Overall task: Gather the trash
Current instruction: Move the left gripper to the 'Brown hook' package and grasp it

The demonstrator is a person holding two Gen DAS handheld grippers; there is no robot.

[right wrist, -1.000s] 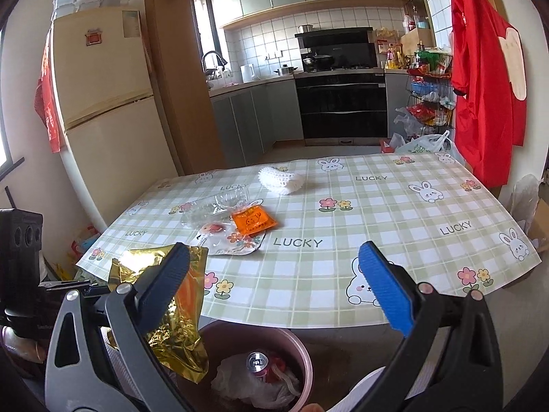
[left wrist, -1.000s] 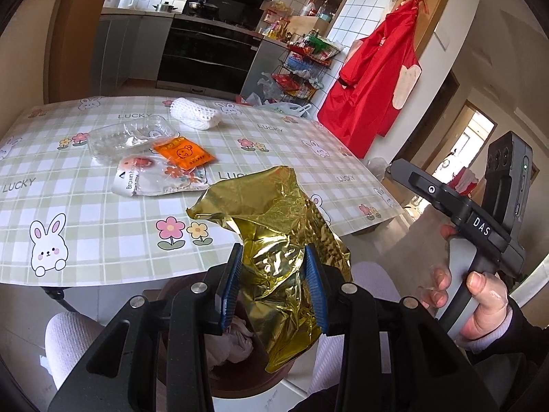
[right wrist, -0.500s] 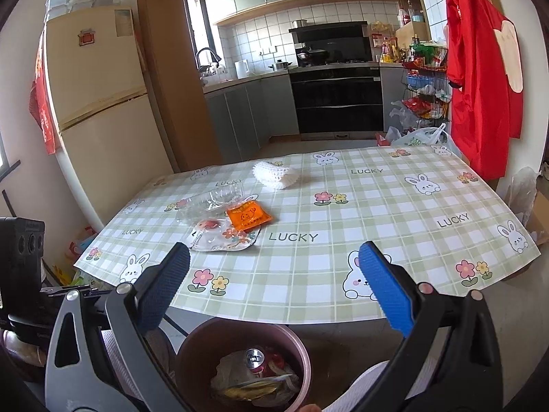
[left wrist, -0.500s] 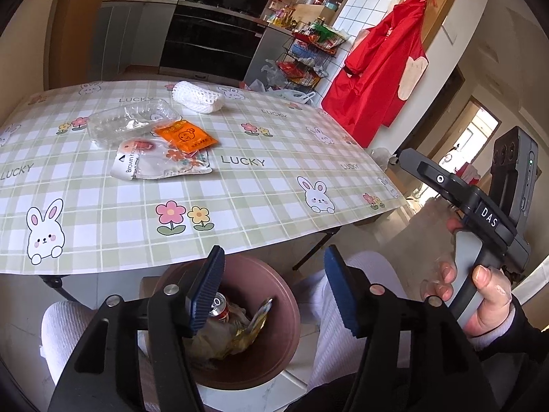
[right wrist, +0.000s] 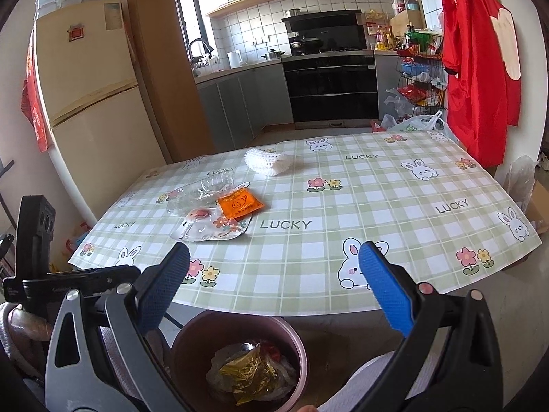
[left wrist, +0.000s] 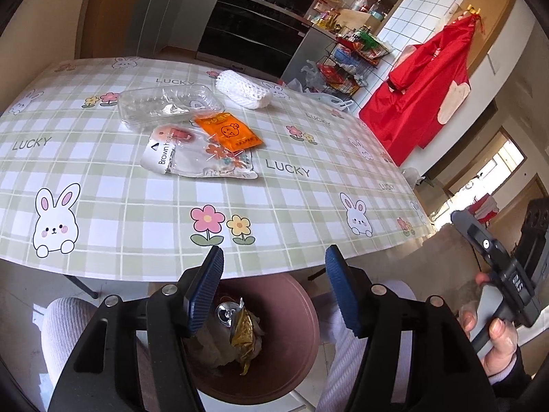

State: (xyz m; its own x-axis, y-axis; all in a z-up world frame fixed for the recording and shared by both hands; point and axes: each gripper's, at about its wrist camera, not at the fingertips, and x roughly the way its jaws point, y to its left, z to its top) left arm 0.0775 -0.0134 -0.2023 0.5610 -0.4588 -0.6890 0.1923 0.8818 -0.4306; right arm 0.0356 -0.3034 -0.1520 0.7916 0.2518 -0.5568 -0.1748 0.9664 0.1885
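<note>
- Brown bin: near rim cut off by the frame edge; left side hidden behind gripper finger.
- Right hand: blurred, partly out of frame.
- Counter items far right: too small to identify.

The near half of the table is bare; the packets (middle left) and foam net lie farther in.

Left gripper: black frame, silver screws, ribbed dark-blue pads. Right gripper: brighter blue pads, grey-and-black frame. Pale ribbed trousers, lower left.
</note>
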